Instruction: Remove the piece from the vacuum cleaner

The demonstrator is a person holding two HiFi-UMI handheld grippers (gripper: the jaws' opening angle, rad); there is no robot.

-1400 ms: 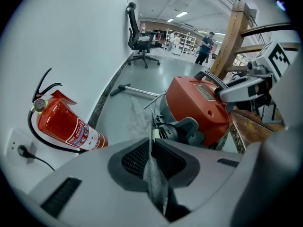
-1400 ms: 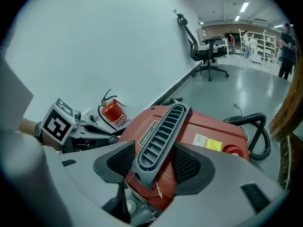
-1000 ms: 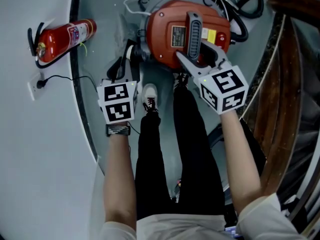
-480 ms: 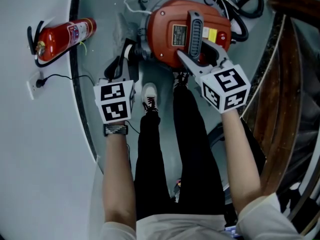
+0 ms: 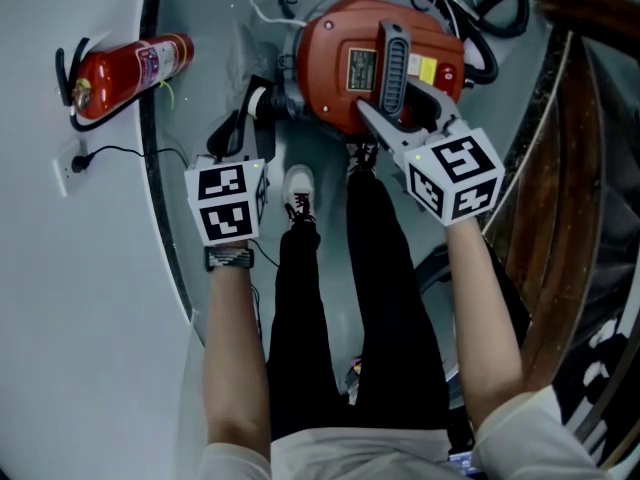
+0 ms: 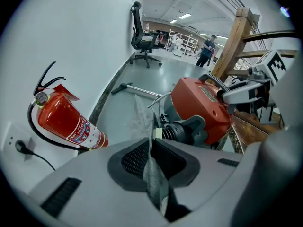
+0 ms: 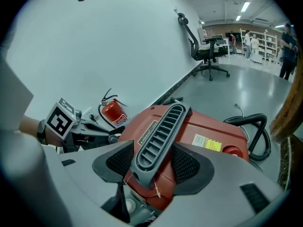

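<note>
A red vacuum cleaner (image 5: 335, 38) stands on the grey floor in front of my feet. Its grey slotted handle (image 5: 390, 58) runs across the top. My right gripper (image 5: 405, 110) is shut on the near end of that handle (image 7: 158, 136), one pad on each side. My left gripper (image 5: 250, 118) is at the vacuum's left side, beside the black ribbed hose port (image 6: 187, 129). It is shut on a thin grey mesh-like sheet (image 6: 141, 115) that stands up between its jaws. Where the sheet joins the vacuum is hidden.
A red fire extinguisher (image 5: 125, 73) lies against the white wall at the left, with a wall socket and plugged cable (image 5: 75, 168) below it. A black hose (image 5: 480, 18) coils behind the vacuum. A wooden railing (image 5: 570, 168) runs along the right. My white shoe (image 5: 298, 193) is near the vacuum.
</note>
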